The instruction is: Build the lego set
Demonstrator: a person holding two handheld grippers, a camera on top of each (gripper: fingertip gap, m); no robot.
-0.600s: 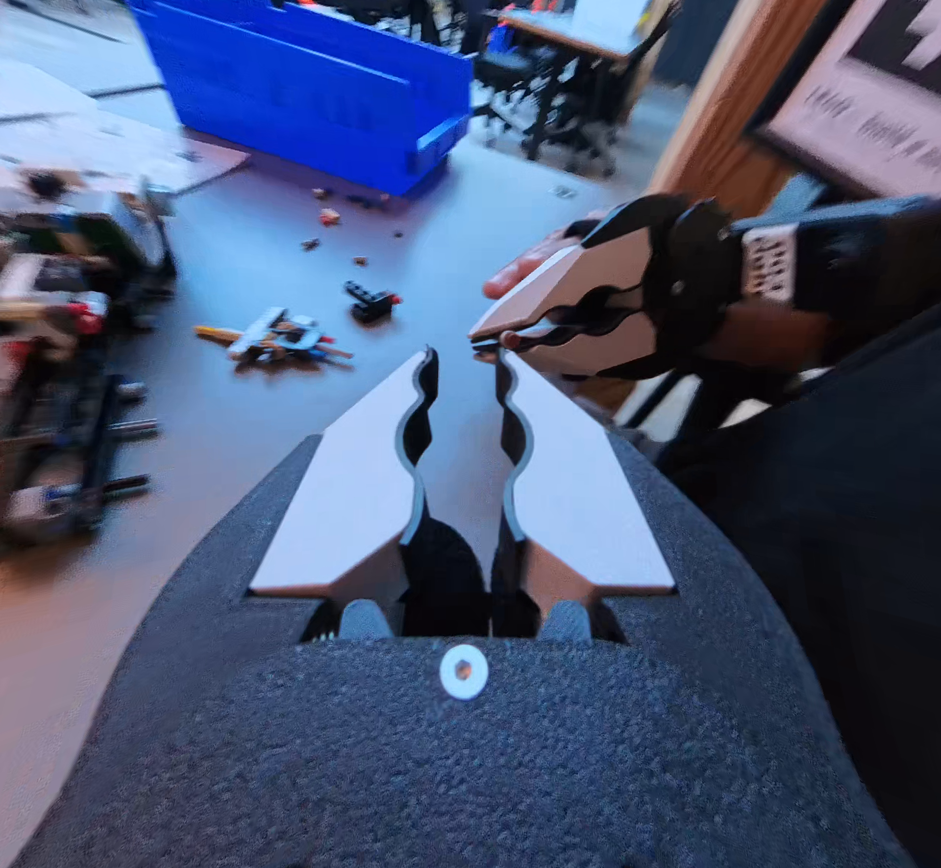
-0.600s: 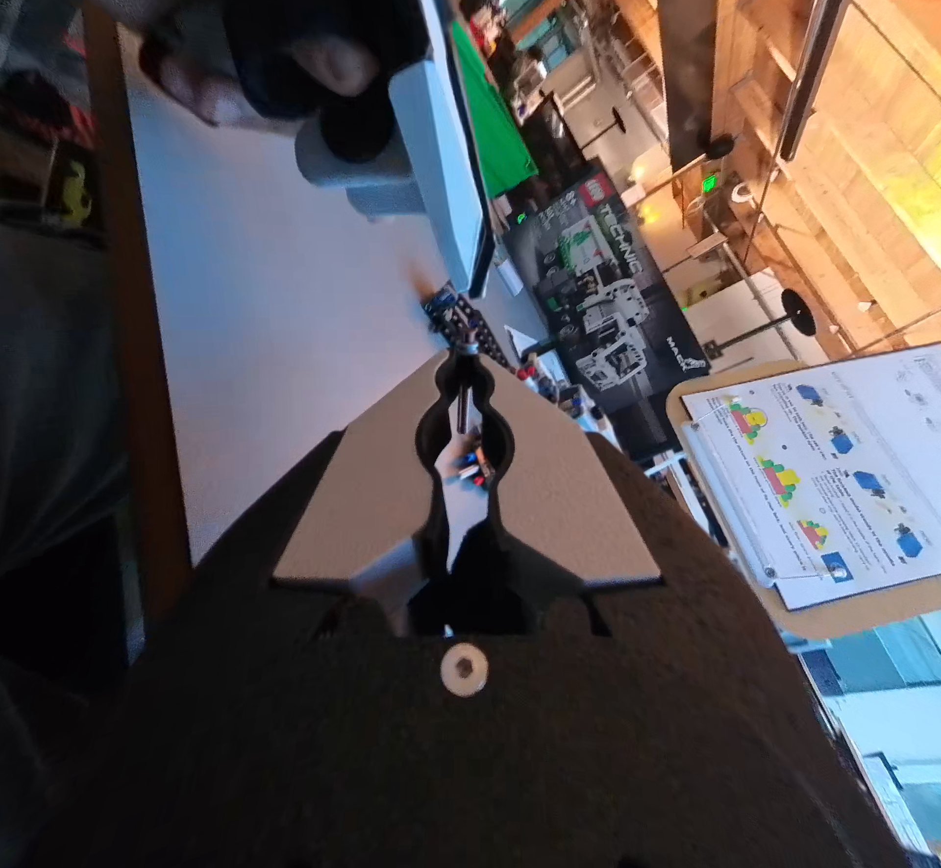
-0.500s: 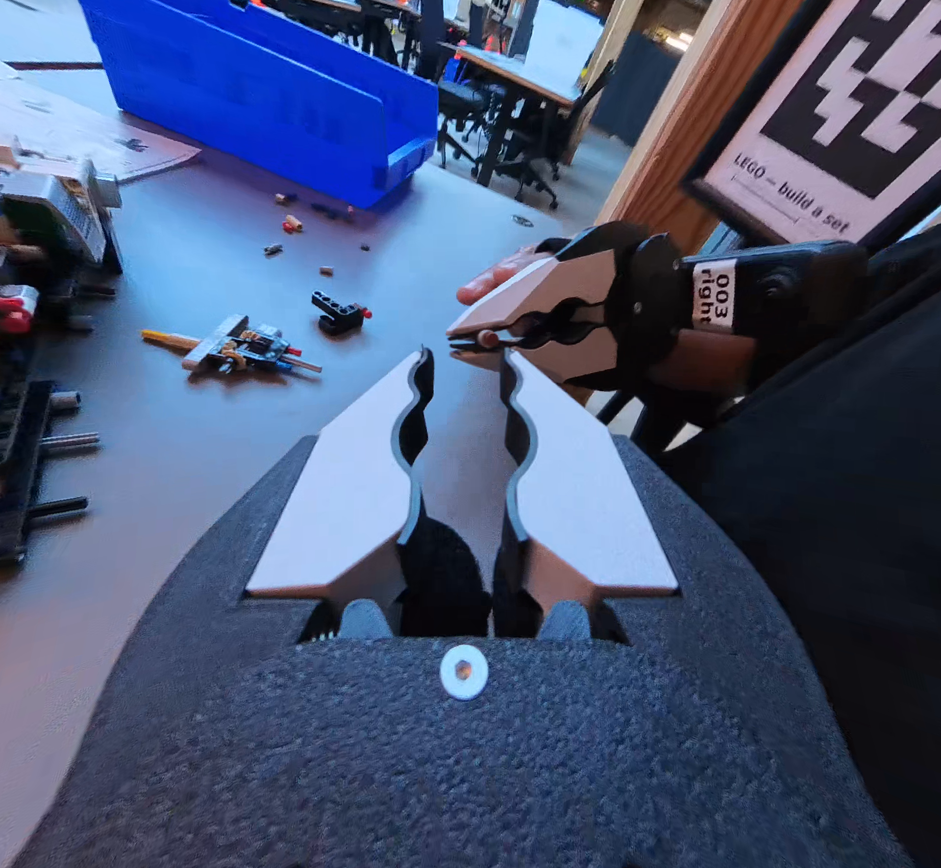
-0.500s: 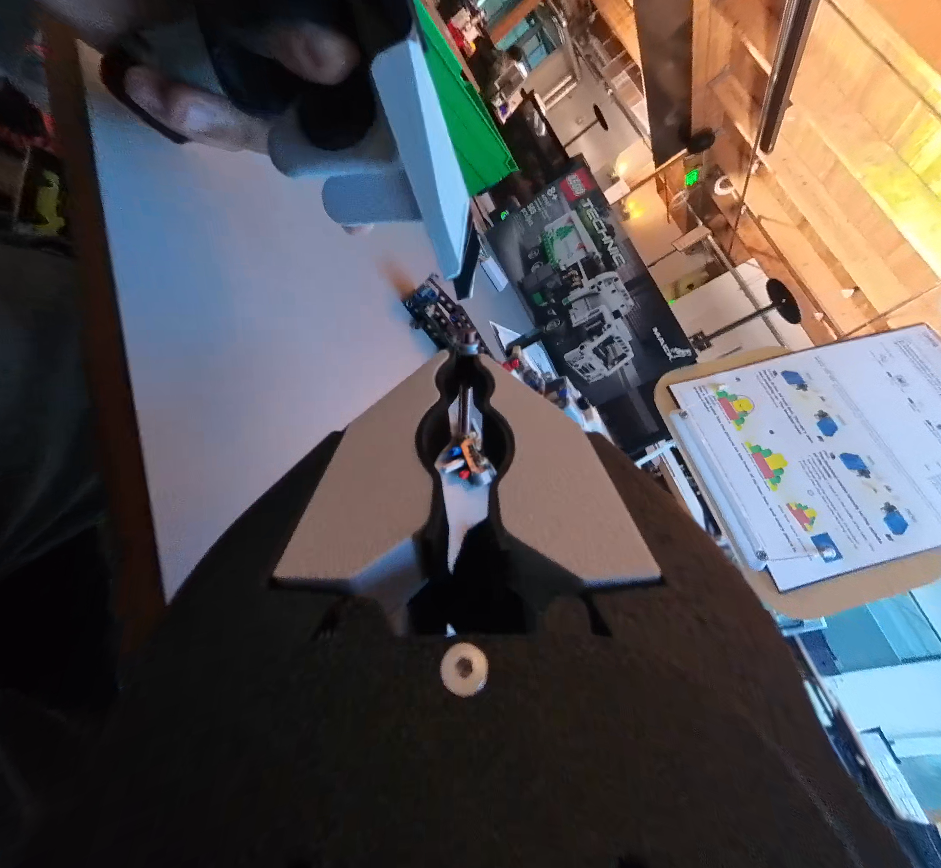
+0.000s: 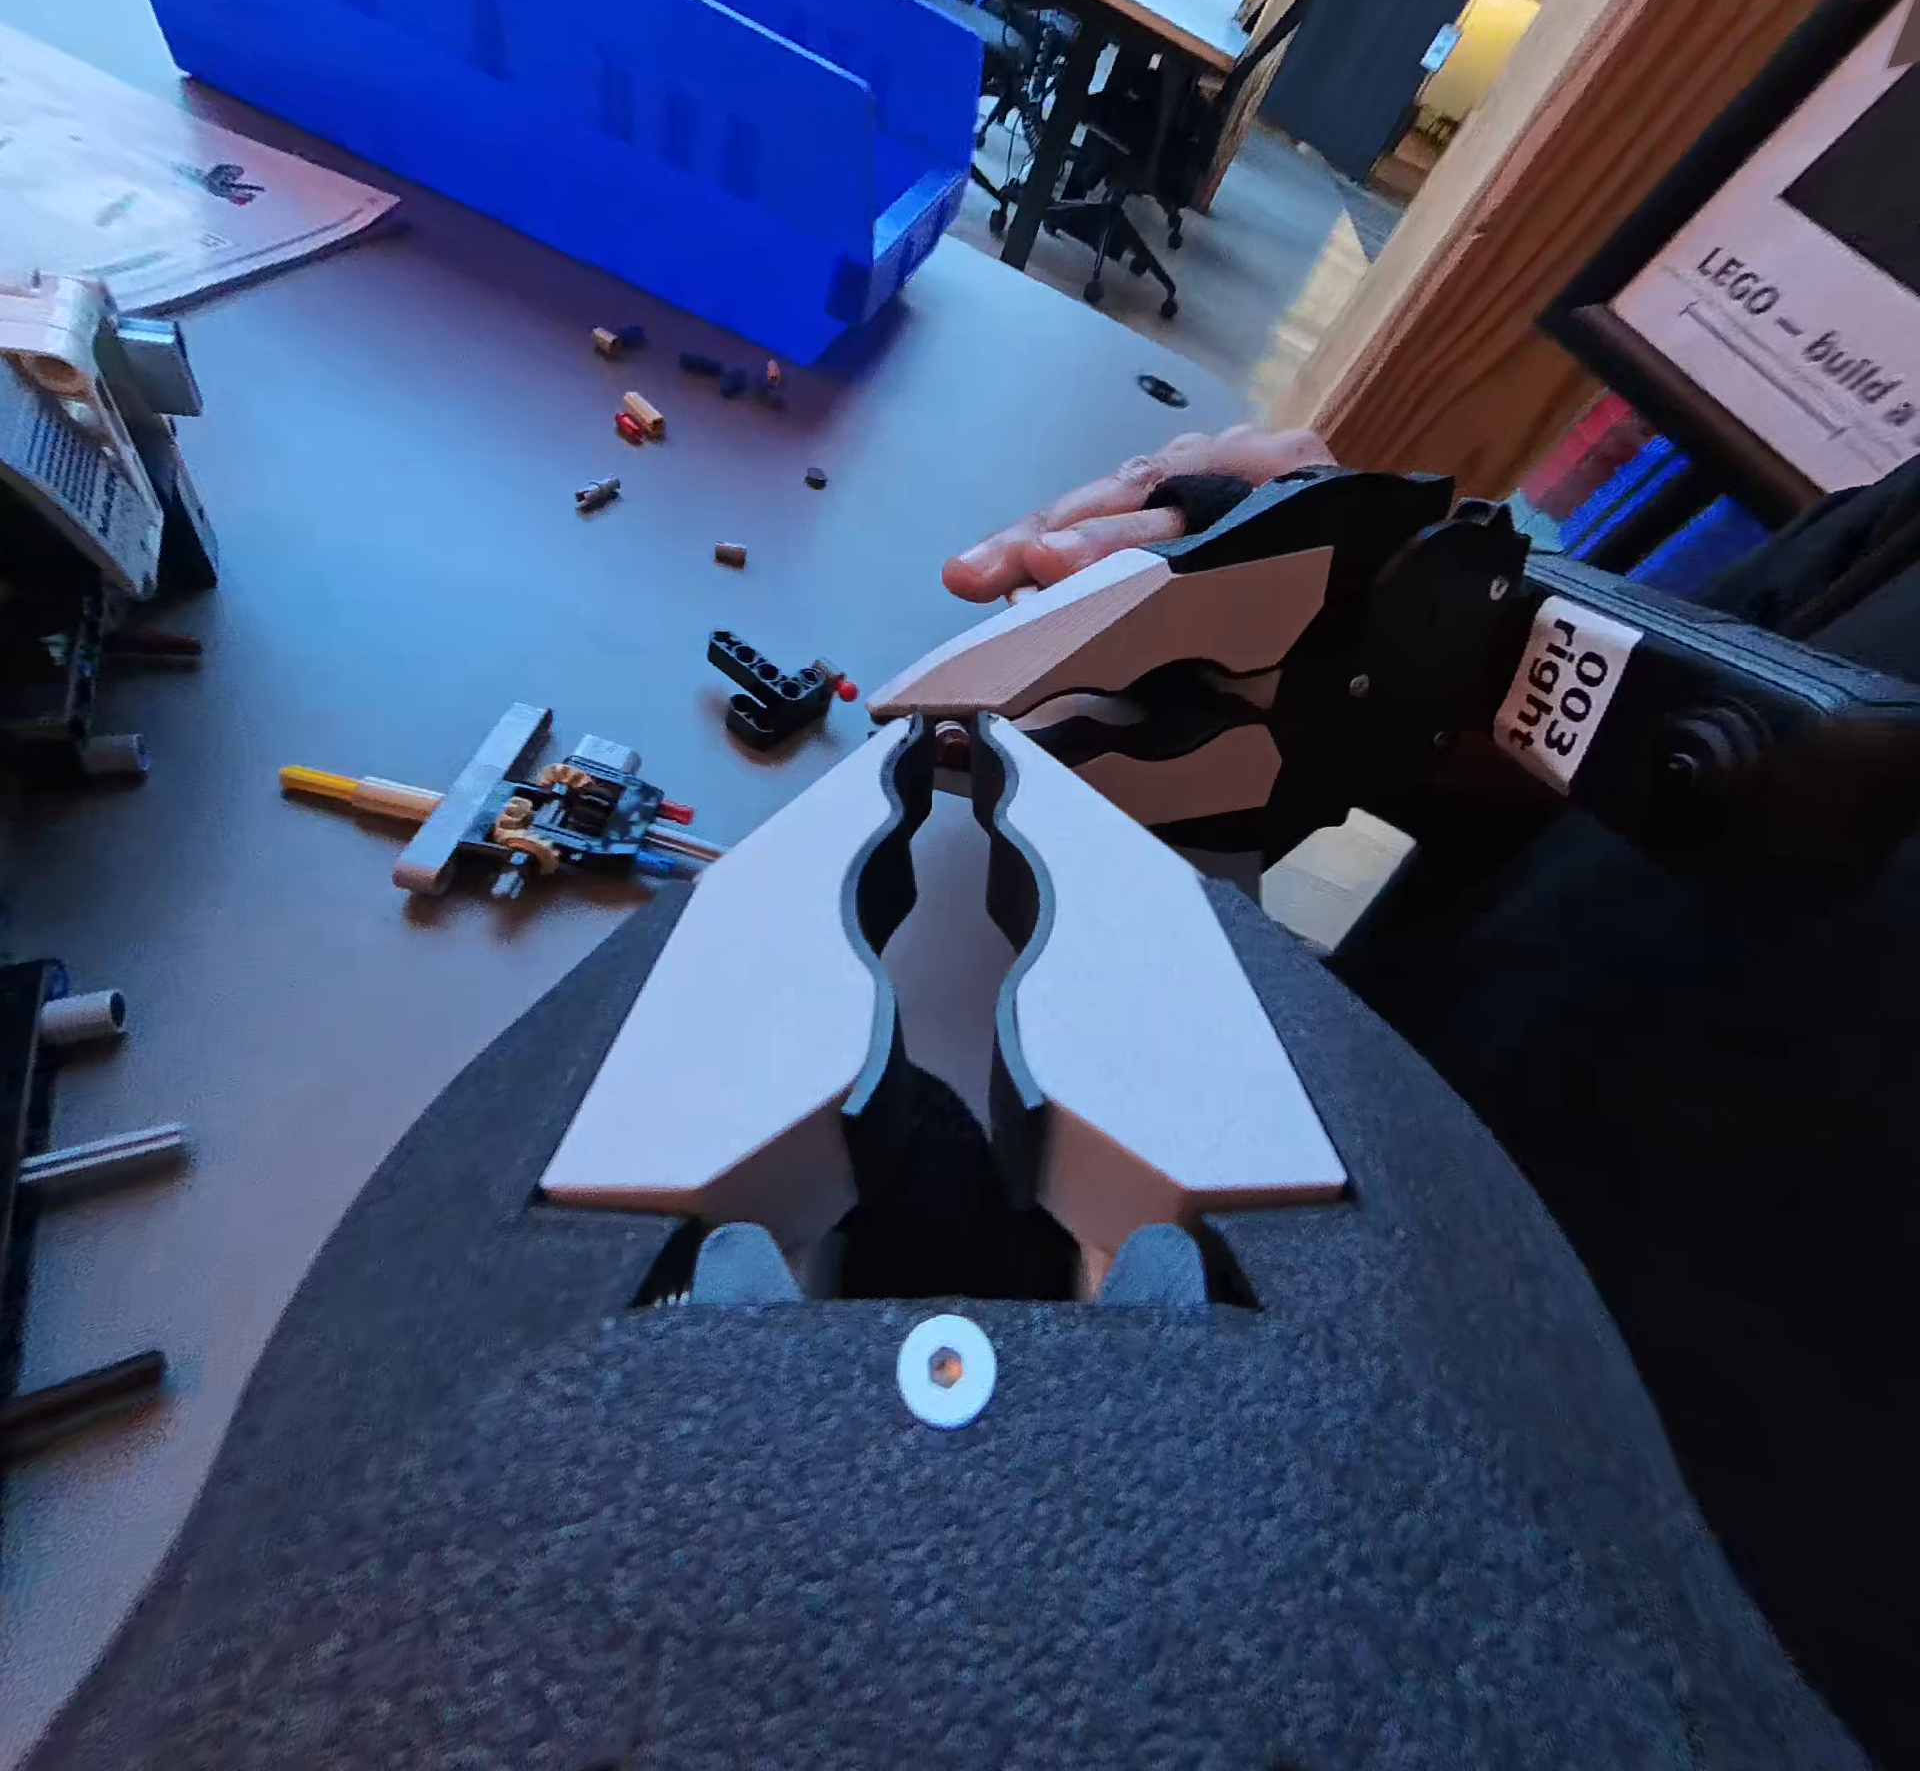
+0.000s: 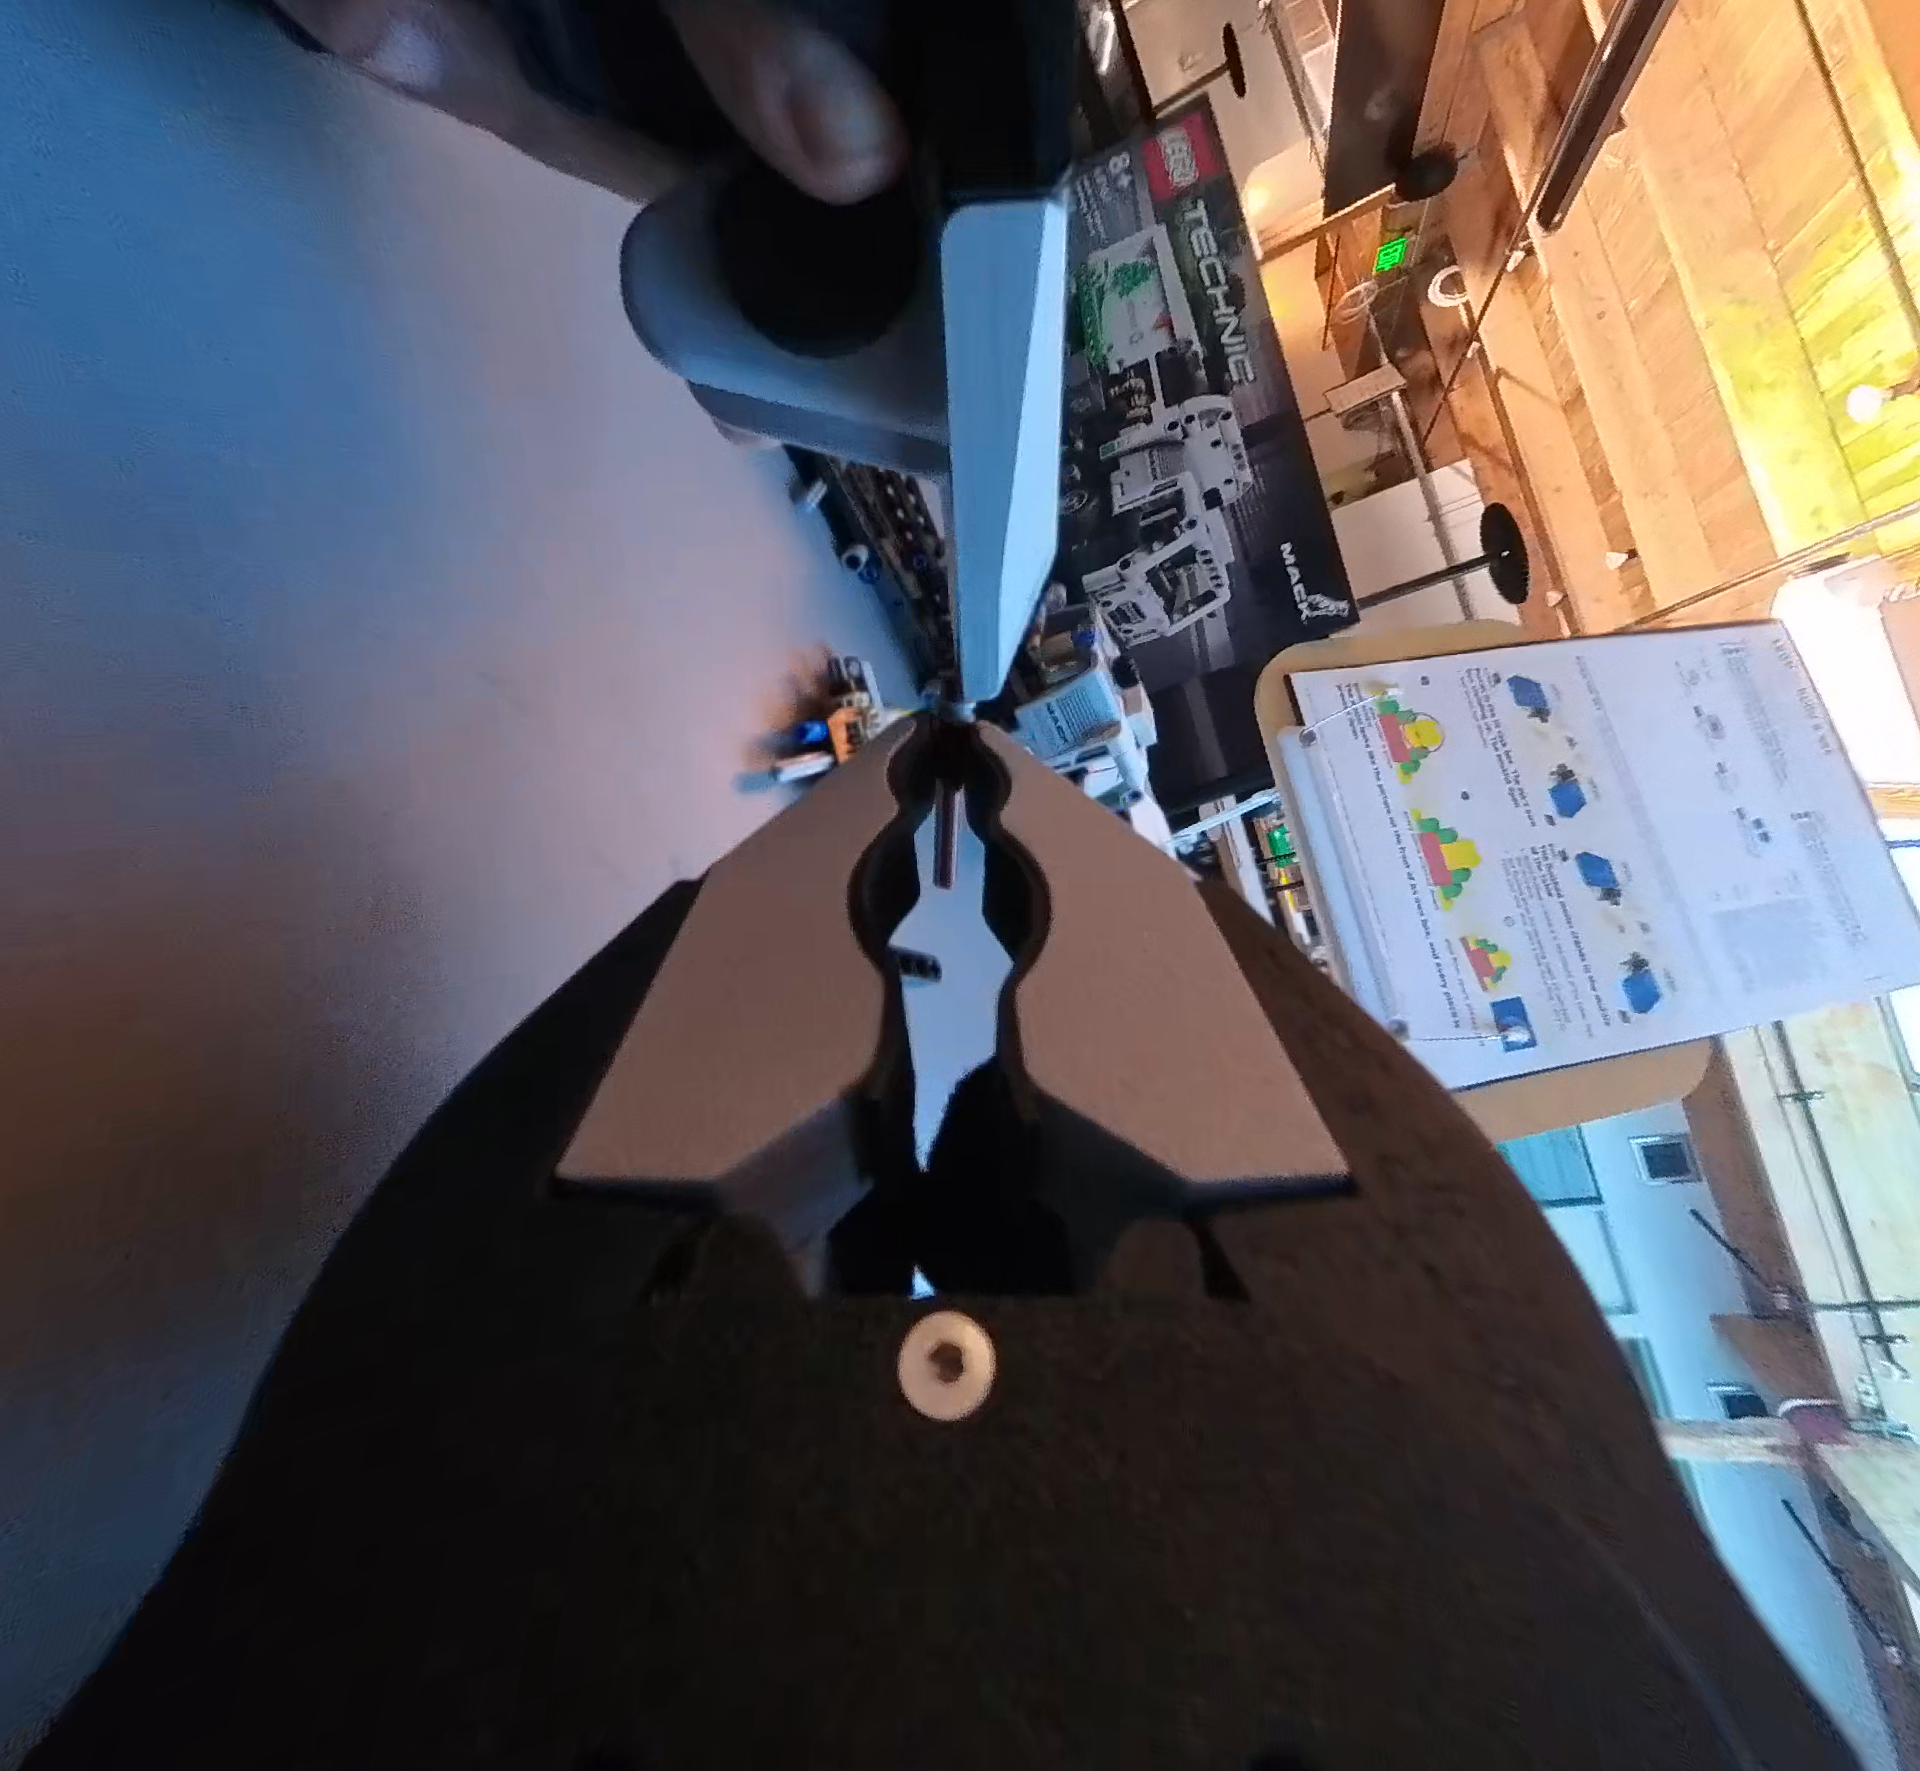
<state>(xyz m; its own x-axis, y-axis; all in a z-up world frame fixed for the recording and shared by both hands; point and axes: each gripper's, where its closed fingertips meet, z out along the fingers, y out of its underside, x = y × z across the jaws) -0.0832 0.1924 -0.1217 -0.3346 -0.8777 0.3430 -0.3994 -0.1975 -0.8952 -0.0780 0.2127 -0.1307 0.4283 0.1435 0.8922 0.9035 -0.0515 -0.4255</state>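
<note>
Right gripper [image 6: 948, 734] clenched on thin axle [image 6: 943, 846]; left gripper [image 5: 945, 734] parted at tip. Risk: dropped axle if handover misaligned.

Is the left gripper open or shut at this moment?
Open. The left gripper shows a clear gap between its fingers, with the table visible through it. The small piece at its tips sits in the right gripper.

The blue bin [image 5: 540, 80] is running off the top picture edge. The right tool [image 5: 940, 719] is hiding most of its small piece [image 5: 948, 740], too tiny to identify.
</note>
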